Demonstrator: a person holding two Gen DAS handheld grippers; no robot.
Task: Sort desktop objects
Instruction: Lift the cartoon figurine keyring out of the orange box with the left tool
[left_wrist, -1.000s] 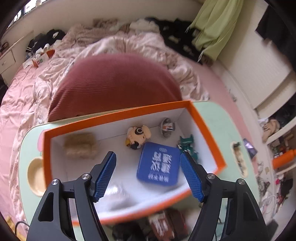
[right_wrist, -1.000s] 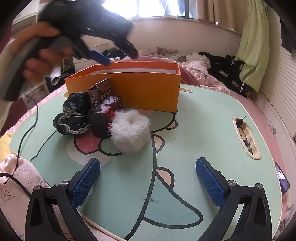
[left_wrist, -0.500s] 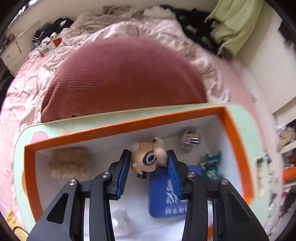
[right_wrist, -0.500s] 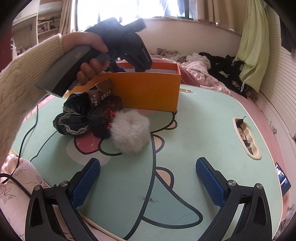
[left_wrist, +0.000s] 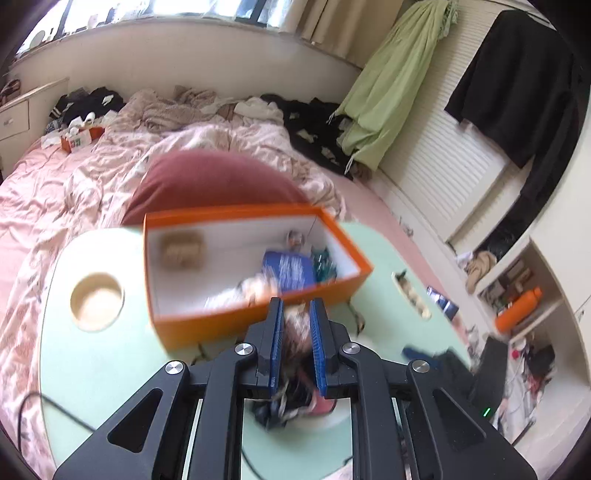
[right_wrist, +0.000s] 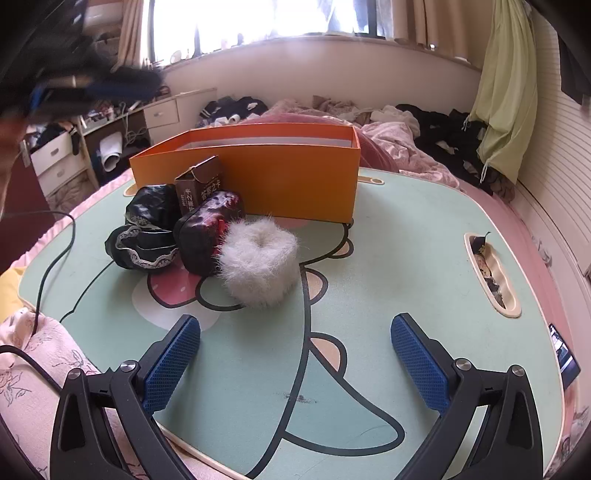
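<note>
Pulled back out of the orange box (left_wrist: 255, 284) since a second ago; left gripper (left_wrist: 296, 314) fingers now narrowed, empty; right gripper (right_wrist: 295, 354) fingers wide as before.

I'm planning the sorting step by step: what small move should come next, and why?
Probably open the shut left gripper and lower it to the fluffy white ring: it lies outside the orange box, beside the dark pouches.

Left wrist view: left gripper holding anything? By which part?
Apparently nothing: left gripper shut, only blurred table clutter shows behind its gap. Right gripper open, empty.
</note>
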